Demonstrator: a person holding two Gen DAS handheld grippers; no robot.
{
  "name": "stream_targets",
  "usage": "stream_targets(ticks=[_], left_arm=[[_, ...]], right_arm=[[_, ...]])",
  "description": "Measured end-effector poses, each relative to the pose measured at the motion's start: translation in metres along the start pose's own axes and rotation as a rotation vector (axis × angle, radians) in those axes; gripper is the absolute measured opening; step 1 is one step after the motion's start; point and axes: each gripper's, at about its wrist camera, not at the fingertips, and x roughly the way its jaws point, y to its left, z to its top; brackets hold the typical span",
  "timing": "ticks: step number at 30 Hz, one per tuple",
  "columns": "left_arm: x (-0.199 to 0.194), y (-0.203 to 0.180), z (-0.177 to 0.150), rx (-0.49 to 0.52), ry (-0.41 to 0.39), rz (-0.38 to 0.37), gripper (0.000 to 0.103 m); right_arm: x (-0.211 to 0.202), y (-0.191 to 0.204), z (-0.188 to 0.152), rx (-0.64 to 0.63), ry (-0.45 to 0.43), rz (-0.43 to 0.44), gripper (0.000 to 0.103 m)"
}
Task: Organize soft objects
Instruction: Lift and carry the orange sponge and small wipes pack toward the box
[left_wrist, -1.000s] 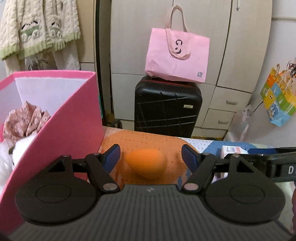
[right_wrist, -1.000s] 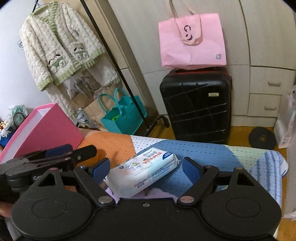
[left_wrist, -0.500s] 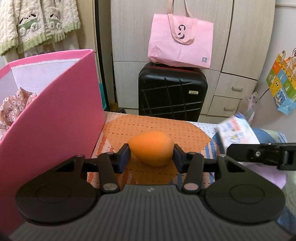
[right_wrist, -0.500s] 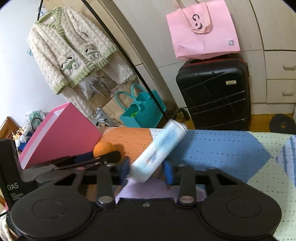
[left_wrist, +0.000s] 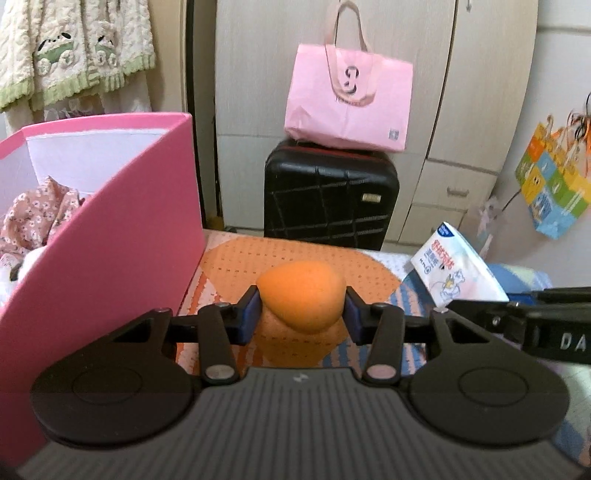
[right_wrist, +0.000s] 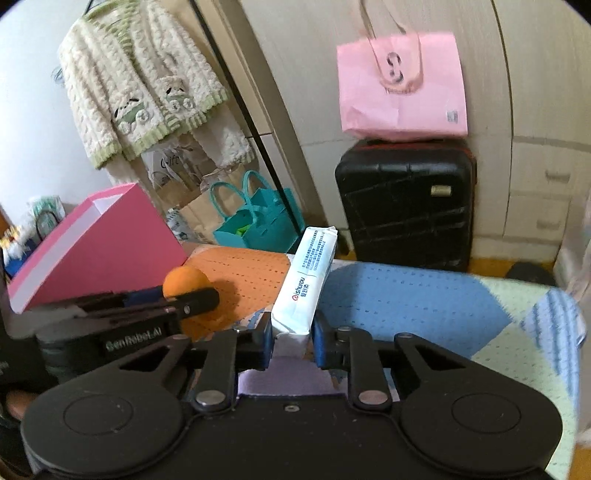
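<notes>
An orange egg-shaped sponge (left_wrist: 301, 295) sits between the blue pads of my left gripper (left_wrist: 301, 312), lifted just above the orange patch of the bedcover; the jaws are closing and both pads press on it. A white and blue tissue pack (right_wrist: 310, 280) stands tilted up out of my right gripper (right_wrist: 291, 339), whose jaws are closing on its lower end. The left wrist view shows the same pack (left_wrist: 458, 273) raised at the right. In the right wrist view the sponge (right_wrist: 183, 280) shows at the left. A tall pink box (left_wrist: 110, 258) stands at the left.
Inside the pink box lie a floral cloth (left_wrist: 33, 218) and something white and fluffy. A patchwork bedcover (right_wrist: 406, 299) lies below. Beyond its far edge stand a black suitcase (left_wrist: 328, 199) with a pink bag (left_wrist: 347, 96) on top and a teal bag (right_wrist: 255, 221).
Both grippers closed from wide open. The left one took hold of the sponge and lifted it slightly. The right one gripped the tissue pack and raised it, tilting it upright.
</notes>
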Motion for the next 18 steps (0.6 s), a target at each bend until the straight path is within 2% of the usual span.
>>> stream_targets(ticks=[6, 14, 18], left_arm=[[-0.02, 0.005, -0.004, -0.038, -0.026, -0.063, 0.045], [-0.051, 0.009, -0.013, -0.031, -0.025, -0.112, 0.045], [-0.067, 0.012, -0.018, -0.034, -0.006, -0.16, 0.045]], right_arm=[[-0.017, 0.018, -0.001, -0.065, -0.045, -0.051, 0.023], [-0.045, 0.033, -0.008, -0.102, -0.08, -0.059, 0.022], [-0.059, 0.042, -0.016, -0.1, -0.091, -0.058, 0.022]])
